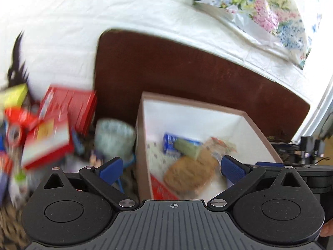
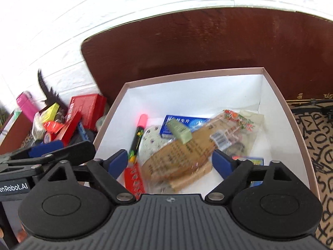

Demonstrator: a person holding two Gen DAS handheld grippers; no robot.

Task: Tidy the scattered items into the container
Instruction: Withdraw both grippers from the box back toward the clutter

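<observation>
The container is a box with a pinkish-brown rim [image 2: 291, 114] and white walls. Inside lie a tan packet [image 2: 179, 162], a blue carton [image 2: 187, 121], a pale green block [image 2: 180, 133], a pink-capped marker [image 2: 136, 139] and a clear printed packet [image 2: 237, 125]. My right gripper [image 2: 170, 160] hangs open over the box and the tan packet, and its pads touch nothing. My left gripper [image 1: 171, 167] is wide open above the box's left wall [image 1: 141, 125] and holds nothing. Left of the box lies a blurred pile: red boxes [image 1: 68, 104], a red-and-white box [image 1: 47, 141] and a pale cup [image 1: 113, 139].
A dark brown board [image 1: 187, 73] stands behind the box against a white wall. A floral cloth [image 1: 260, 10] hangs at the upper right. A pink bottle [image 2: 27, 106] and a yellow box [image 2: 50, 109] sit in the pile. A patterned mat [image 2: 312, 135] lies right of the box.
</observation>
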